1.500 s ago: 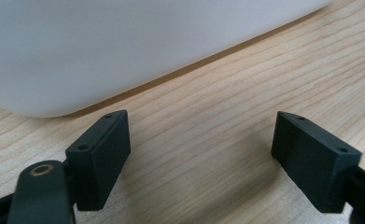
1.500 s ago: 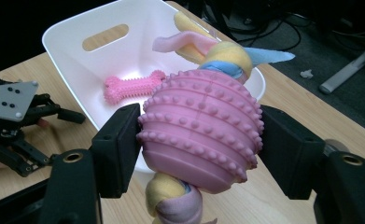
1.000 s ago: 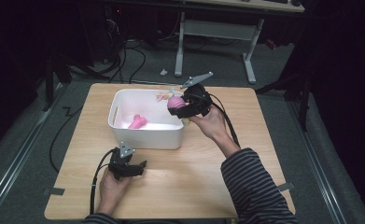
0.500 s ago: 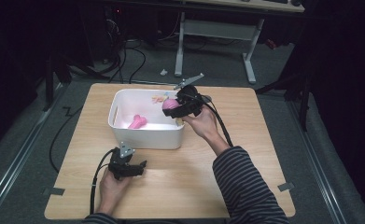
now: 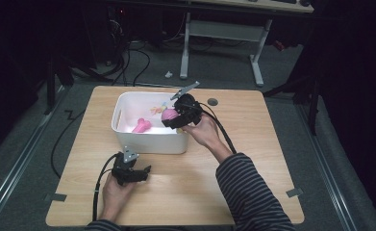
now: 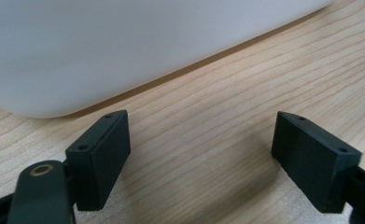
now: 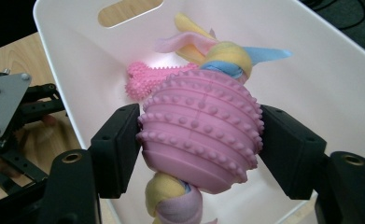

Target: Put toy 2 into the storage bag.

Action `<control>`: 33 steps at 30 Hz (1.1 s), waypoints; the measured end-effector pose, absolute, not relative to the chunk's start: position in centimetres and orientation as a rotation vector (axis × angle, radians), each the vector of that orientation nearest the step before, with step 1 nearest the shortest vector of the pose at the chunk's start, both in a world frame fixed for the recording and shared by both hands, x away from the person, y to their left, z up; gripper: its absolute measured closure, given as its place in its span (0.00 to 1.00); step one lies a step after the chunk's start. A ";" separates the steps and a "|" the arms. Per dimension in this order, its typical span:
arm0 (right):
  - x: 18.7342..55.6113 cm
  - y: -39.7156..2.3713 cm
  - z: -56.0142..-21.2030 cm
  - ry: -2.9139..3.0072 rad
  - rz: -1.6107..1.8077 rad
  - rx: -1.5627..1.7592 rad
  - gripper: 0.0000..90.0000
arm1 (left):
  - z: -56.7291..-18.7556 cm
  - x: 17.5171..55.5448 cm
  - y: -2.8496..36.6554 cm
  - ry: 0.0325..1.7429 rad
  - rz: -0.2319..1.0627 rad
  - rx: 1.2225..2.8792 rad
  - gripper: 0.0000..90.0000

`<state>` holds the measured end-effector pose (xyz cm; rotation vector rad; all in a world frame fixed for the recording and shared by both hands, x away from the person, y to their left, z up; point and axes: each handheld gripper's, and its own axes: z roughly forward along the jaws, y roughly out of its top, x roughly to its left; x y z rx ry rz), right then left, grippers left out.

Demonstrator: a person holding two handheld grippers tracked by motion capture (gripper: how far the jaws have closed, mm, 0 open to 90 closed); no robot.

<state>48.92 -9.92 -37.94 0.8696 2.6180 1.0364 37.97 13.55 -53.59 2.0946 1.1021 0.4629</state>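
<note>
The pink studded rubber ball (image 7: 200, 128), threaded on a twisted rope of yellow, pink and blue fabric (image 7: 220, 53), sits clamped between the two black pads of the right claw (image 7: 200, 149), which press on its sides. In the high view the ball (image 5: 169, 114) hangs over the right end of the white rectangular plastic bin (image 5: 149, 141), just inside the bin's right wall and above its floor. One end of the rope rises behind the ball toward the bin's far wall; the other end hangs below the ball, a yellow and pale pink knot.

On the floor of the bin, left of the ball, lies a pink knobbly rubber bone (image 5: 141, 126), apart from the ball. The bin's left wall has a slot handle (image 7: 129, 10) cut through it.

The right claw (image 5: 175, 119) reaches into the bin from its right side, held by a hand whose forearm wears a dark striped sleeve (image 5: 250, 195).

The bin stands on the light wooden surface (image 5: 253, 139), toward its far left part. In front of the bin, near its front left corner, the left claw (image 5: 136, 173) rests low on the surface in the person's other hand; its pads stand wide apart with bare wood between them, facing the bin's front wall (image 6: 124, 46), close to it without touching.
</note>
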 end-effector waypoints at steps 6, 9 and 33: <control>48.6 -10.2 -38.5 2.631 1.056 0.887 0.37 | -53.6 38.0 13.5 1.102 0.463 2.095 0.22; 48.4 -10.3 -38.7 2.639 1.046 0.895 0.37 | -53.6 38.0 13.5 1.102 0.465 2.096 0.22; 46.4 -12.3 -37.0 2.525 1.120 0.871 0.28 | -53.6 38.0 13.5 1.103 0.465 2.093 0.22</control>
